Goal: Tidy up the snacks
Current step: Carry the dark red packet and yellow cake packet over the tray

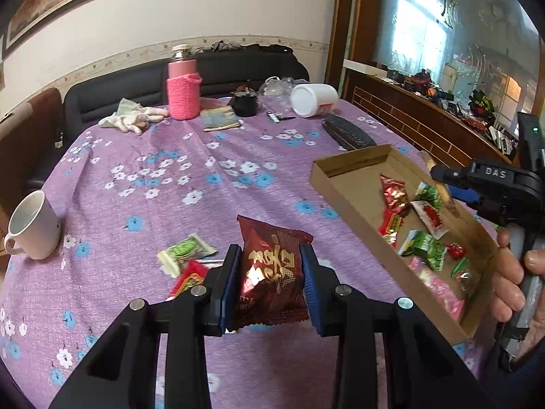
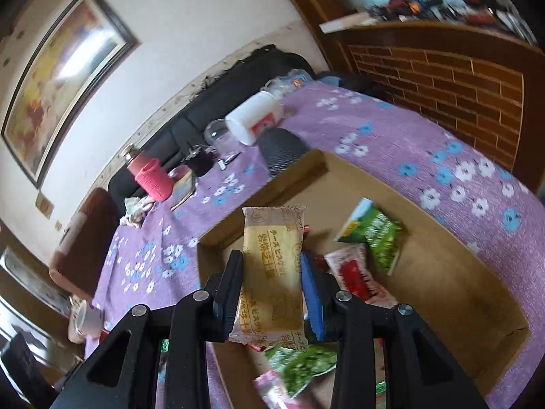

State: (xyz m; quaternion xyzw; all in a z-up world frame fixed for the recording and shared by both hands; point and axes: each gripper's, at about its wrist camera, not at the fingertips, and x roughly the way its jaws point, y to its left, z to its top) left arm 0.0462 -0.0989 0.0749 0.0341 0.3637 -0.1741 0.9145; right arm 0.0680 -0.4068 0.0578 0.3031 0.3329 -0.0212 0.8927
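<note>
My left gripper [image 1: 270,272] is shut on a dark red snack packet [image 1: 272,272] and holds it above the purple flowered tablecloth [image 1: 163,184]. A green packet [image 1: 185,250] and a red packet [image 1: 190,277] lie on the cloth just left of it. A shallow cardboard box [image 1: 344,184] to the right holds several packets. My right gripper [image 2: 270,283] is shut on a yellow biscuit packet [image 2: 272,272] and holds it over the box [image 2: 456,272], above green [image 2: 378,235] and red-white [image 2: 357,276] packets. The right gripper's body shows in the left wrist view [image 1: 494,184].
A white mug [image 1: 32,226] stands at the table's left edge. A pink knitted bottle [image 1: 184,83], a cloth [image 1: 133,117], a booklet [image 1: 219,119], a black cup [image 1: 245,102], a tipped white jar [image 1: 315,99] and a dark case [image 1: 347,133] sit at the far side. A brick-pattern counter [image 2: 442,78] is right.
</note>
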